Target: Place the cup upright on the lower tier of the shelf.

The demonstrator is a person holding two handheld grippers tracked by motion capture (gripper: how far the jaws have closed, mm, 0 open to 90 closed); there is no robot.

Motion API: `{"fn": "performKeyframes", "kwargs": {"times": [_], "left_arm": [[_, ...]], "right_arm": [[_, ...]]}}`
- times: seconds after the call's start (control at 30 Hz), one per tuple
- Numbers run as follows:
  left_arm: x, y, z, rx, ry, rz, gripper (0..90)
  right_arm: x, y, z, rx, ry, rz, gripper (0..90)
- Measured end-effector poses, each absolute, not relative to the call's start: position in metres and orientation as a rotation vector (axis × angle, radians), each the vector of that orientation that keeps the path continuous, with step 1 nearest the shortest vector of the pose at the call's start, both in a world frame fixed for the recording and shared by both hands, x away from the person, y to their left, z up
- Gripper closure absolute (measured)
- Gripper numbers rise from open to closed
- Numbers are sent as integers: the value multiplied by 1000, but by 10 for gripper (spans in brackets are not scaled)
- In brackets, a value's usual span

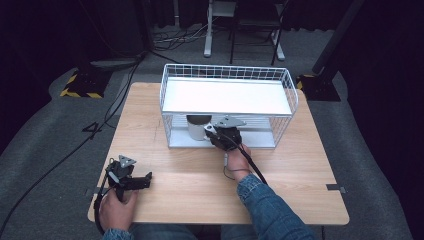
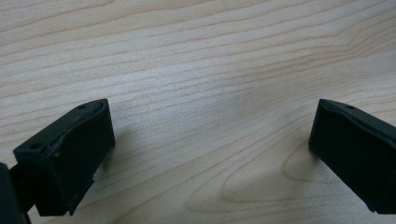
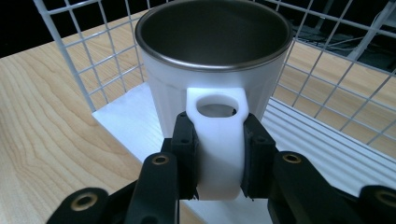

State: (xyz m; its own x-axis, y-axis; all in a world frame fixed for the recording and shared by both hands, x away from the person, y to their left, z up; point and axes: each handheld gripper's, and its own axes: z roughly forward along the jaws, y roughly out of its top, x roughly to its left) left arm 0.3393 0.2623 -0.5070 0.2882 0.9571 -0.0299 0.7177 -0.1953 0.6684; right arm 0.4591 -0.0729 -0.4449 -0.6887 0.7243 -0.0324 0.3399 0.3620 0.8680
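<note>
A white mug [image 1: 197, 127] with a dark metal inside stands upright on the lower shelf of a white wire rack [image 1: 227, 75]. My right gripper [image 1: 214, 131] is at the rack's open front, shut on the mug's white handle [image 3: 217, 140]; both black jaws press its sides. In the right gripper view the mug [image 3: 212, 56] rises just beyond the jaws, on the white shelf floor [image 3: 299, 140]. My left gripper [image 1: 146, 180] rests low over the table's near left part, open with nothing between its jaws; in its own view the left gripper [image 2: 210, 144] looks down on bare wood.
The rack has a white top shelf [image 1: 227, 97] over the mug, and wire walls at its back and sides. The wooden table [image 1: 300, 170] extends in front of the rack. Cables and stand legs lie on the grey floor [image 1: 45, 130] beyond.
</note>
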Motion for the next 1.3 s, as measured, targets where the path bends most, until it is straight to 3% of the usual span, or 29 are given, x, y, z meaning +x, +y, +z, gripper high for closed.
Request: {"fn": "performKeyframes", "kwargs": {"times": [0.37,0.77,1.3], "left_arm": [[339,262,-507,1984,1493,538,6],[339,262,-507,1984,1493,538,6],[339,262,-507,1984,1493,538,6]], "right_arm": [[461,-78,-451,931,2200,1296,693],[460,-83,-448,994,2195,1366,504],[435,-97,-422,891,2261,1373,406]]}}
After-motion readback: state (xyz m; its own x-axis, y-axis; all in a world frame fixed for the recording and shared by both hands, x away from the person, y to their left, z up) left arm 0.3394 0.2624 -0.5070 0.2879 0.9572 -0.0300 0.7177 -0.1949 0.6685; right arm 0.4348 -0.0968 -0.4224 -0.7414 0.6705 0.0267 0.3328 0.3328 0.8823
